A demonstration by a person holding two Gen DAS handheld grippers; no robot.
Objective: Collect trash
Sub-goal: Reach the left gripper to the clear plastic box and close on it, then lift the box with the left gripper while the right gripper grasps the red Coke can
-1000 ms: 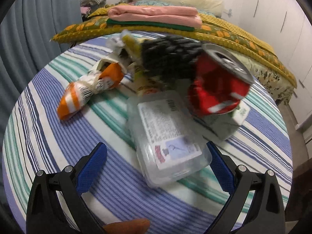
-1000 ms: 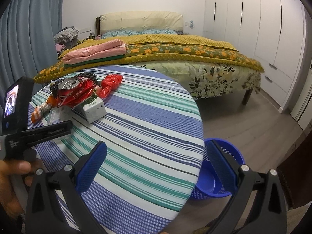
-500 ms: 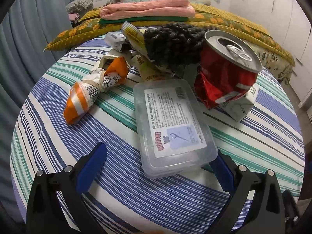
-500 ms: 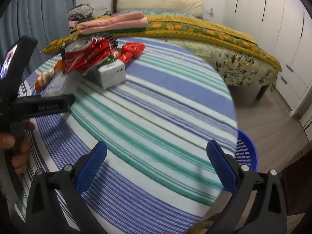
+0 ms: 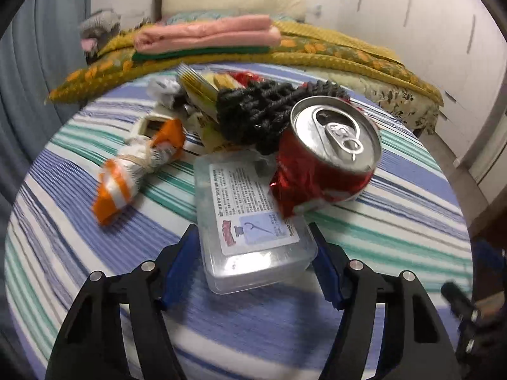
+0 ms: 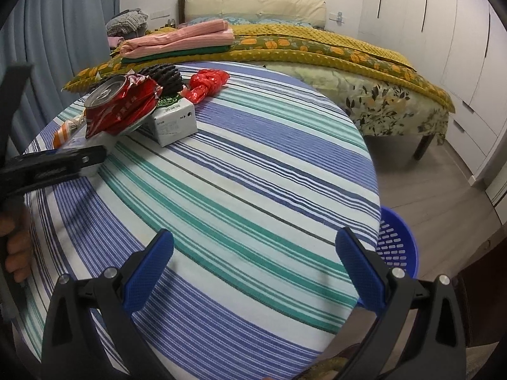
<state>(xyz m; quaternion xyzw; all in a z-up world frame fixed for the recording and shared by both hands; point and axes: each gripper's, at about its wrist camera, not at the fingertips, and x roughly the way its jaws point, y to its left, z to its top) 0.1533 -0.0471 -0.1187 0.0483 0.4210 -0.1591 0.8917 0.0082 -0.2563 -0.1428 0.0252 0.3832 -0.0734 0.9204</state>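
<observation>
A clear plastic box [image 5: 250,221] with a printed label lies at the near edge of a trash pile on the striped round table [image 5: 396,221]. My left gripper [image 5: 252,225] straddles the box, its jaws closing, and both blue pads touch the box's long sides. A crushed red can [image 5: 329,158] leans on the box's far right corner. An orange-and-white wrapper [image 5: 136,171] lies to the left, black foam netting [image 5: 269,110] behind. My right gripper [image 6: 253,232] hangs open over the table's near side with nothing between its fingers. The right wrist view shows the left gripper [image 6: 60,163] at the pile.
A white carton [image 6: 172,120] and a knotted red bag [image 6: 206,84] sit beside the can. A blue perforated basket [image 6: 396,240] stands on the floor past the table's right edge. A bed [image 6: 317,50] with folded cloths lies behind. A person's hand [image 6: 16,247] holds the left tool.
The left gripper's jaws have narrowed from wide open onto the sides of the clear box, and the view rolled slightly. The right gripper sank a little toward the table.
</observation>
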